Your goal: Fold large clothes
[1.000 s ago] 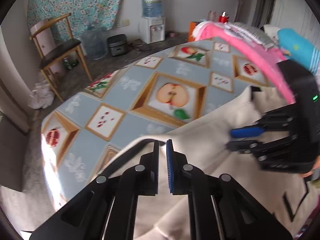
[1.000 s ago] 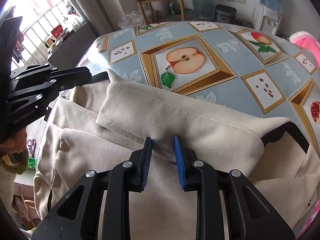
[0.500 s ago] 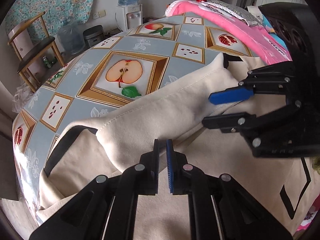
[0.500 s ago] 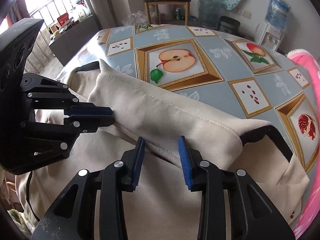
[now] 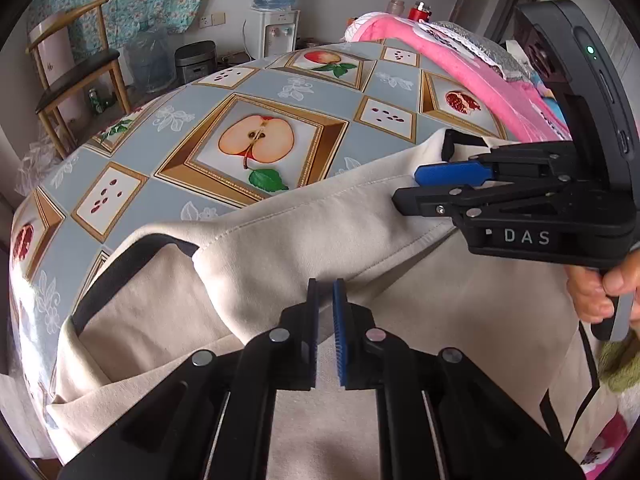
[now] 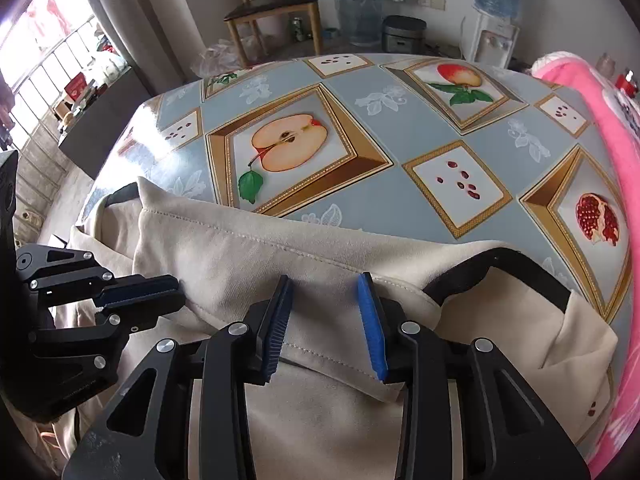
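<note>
A large cream garment with black trim point(image 5: 280, 248) lies on the table, a folded band of it running across; it also shows in the right wrist view point(image 6: 248, 256). My left gripper point(image 5: 325, 292) is nearly shut at the band's near edge, with only a narrow gap and no cloth clearly pinched; it appears at the left in the right wrist view point(image 6: 176, 292). My right gripper point(image 6: 324, 292) is open over the band's hem, pads on either side of the cloth. It shows at the right in the left wrist view point(image 5: 404, 186).
The table carries a blue fruit-print oilcloth point(image 5: 256, 148). A pink blanket point(image 5: 480, 68) lies along its right side. A wooden chair point(image 5: 76, 76), a water dispenser point(image 5: 276, 20) and a rice cooker point(image 5: 196, 60) stand beyond the table.
Both grippers carried the cloth's edge forward into a folded band on the garment. My right gripper has opened wide and let go. My left gripper stays nearly shut.
</note>
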